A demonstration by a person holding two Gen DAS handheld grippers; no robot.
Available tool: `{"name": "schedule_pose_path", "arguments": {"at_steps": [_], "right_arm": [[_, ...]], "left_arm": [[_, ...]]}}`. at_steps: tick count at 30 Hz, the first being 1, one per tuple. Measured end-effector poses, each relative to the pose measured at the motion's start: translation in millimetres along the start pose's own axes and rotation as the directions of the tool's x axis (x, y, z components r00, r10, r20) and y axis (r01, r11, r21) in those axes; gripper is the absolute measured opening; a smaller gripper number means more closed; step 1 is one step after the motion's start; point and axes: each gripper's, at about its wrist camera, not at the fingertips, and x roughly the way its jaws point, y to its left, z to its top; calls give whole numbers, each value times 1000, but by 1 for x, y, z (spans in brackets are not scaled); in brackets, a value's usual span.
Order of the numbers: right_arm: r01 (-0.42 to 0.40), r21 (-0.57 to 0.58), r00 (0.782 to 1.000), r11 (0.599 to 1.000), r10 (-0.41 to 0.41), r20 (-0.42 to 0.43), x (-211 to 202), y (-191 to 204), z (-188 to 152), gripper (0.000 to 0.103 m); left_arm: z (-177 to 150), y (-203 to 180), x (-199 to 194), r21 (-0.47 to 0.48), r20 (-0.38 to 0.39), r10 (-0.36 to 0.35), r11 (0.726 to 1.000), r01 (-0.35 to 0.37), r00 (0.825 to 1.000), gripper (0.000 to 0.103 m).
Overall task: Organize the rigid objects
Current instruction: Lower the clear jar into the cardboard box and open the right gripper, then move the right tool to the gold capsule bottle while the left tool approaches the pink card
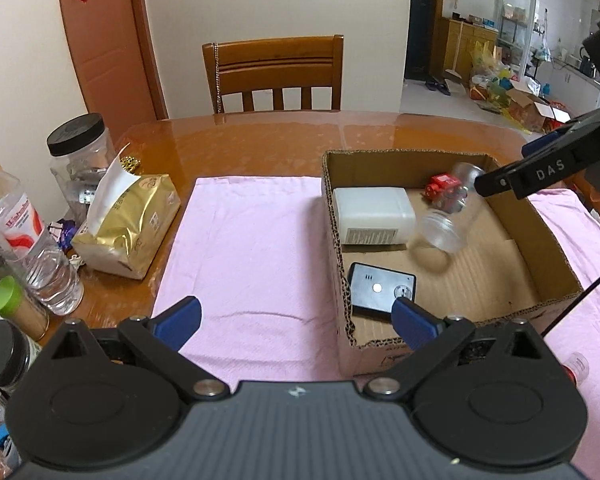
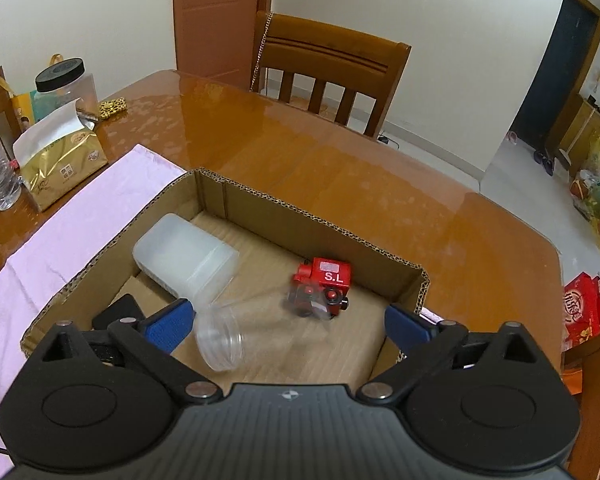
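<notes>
From my left wrist camera, the left gripper (image 1: 296,316) hangs with its blue-padded fingers (image 1: 180,318) spread wide and nothing between them, over the pale pink cloth (image 1: 244,248) that covers part of the glossy brown wooden table (image 1: 260,140). To the right of it stands the open brown cardboard box (image 1: 556,264). Inside I see a white rectangular plastic container (image 1: 374,216) lying on its side, a black flat device with a white dot (image 1: 380,288) near the front wall, a small red toy train (image 1: 442,188) at the back, and a clear plastic jar (image 1: 448,216), blurred and tilted, mouth towards me. The right gripper's black finger reaches in over the box from the upper right. A gold foil tissue pack (image 1: 132,224) sits left of the cloth.

From my right wrist camera, the right gripper (image 2: 286,322) is over the box with its fingers (image 2: 168,326) spread fully apart. The clear jar (image 2: 236,332) lies between them but is not pinched; I cannot tell whether it touches the left pad. The red train (image 2: 324,286) shows partly through its far end.
</notes>
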Motion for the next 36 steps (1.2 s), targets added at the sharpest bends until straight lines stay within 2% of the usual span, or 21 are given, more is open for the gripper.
{"name": "schedule_pose_path", "arguments": {"at_steps": [8, 11, 13, 15, 18, 21, 25, 29, 36], "right_arm": [[-14, 27, 1000, 1000, 13, 6, -26, 11, -23, 103], [22, 65, 1000, 998, -23, 14, -39, 18, -47, 103], [-8, 102, 1000, 995, 8, 3, -49, 23, -65, 103], [14, 128, 1000, 992, -14, 1, -56, 29, -84, 103], [40, 167, 999, 985, -39, -9, -64, 39, -111, 103], [59, 204, 998, 977, -57, -16, -69, 48, -135, 103], [100, 215, 995, 972, -95, -36, -68, 61, -166, 103], [107, 199, 992, 974, -91, -87, -59, 72, -188, 103], [113, 237, 986, 965, -80, -143, -42, 70, -205, 103]], "left_arm": [[-19, -2, -13, -3, 30, -7, 1000, 7, 1000, 101], [-28, -2, -16, -37, -15, -12, 999, 11, 1000, 101], [-37, -3, -22, -25, -6, -47, 999, 47, 999, 101], [-45, -5, -22, -15, -24, -19, 1000, 18, 1000, 101], [-56, -8, -21, 8, -41, -17, 1000, 17, 999, 101], [-66, -15, -19, 71, -55, 9, 997, -5, 998, 101], [-76, -20, -18, 78, -72, -33, 996, 39, 997, 101], [-83, -25, -17, 64, -88, -78, 994, 84, 993, 101], [-87, -45, -14, 127, -115, -136, 980, 151, 984, 101]]}}
